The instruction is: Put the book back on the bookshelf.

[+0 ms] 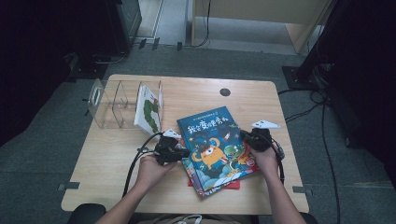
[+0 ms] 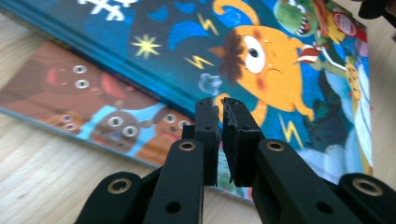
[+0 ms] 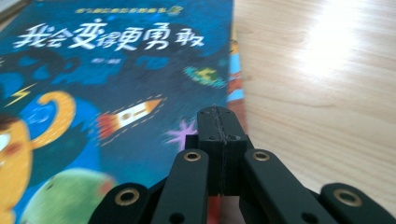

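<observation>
Two hands flank blue book: left tongs nearly closed, empty; right tongs closed, empty.

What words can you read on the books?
"我会变得更勇敢" in big white letters on the blue book cover.
Small yellow line above that title: too blurred to read.
Red round sticker on the same cover: too small to read.
Book underneath and book in the clear rack: no words to read.
</observation>
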`<control>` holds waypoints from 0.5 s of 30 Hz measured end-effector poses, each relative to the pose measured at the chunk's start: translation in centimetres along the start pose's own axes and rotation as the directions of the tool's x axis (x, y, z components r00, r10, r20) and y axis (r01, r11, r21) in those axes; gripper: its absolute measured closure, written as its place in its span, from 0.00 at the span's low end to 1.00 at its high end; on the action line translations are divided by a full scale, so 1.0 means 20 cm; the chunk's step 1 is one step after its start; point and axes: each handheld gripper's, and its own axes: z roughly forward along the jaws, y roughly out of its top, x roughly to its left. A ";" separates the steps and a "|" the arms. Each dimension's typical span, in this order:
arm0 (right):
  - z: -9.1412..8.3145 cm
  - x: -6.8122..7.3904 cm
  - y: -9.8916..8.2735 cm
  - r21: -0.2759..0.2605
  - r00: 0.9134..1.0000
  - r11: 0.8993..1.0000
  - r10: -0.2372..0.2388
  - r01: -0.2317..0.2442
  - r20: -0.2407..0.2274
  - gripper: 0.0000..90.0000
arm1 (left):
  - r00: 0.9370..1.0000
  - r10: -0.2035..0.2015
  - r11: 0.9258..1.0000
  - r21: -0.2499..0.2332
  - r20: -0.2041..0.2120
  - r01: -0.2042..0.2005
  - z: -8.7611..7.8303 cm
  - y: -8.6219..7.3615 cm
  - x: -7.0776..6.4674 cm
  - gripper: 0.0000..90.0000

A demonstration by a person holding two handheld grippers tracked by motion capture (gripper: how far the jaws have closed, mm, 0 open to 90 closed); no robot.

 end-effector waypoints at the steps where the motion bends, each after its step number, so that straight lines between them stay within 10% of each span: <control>1: 0.01 -0.01 0.00 -0.005 1.000 1.000 -0.004 0.004 0.007 1.00 | 1.000 -0.003 1.000 -0.005 -0.005 0.003 -0.01 0.00 0.01 0.94; 15: 0.14 -0.07 0.09 0.030 1.000 0.999 0.021 -0.021 0.009 1.00 | 0.996 -0.058 0.998 -0.013 -0.067 0.057 -0.09 -0.03 0.11 0.94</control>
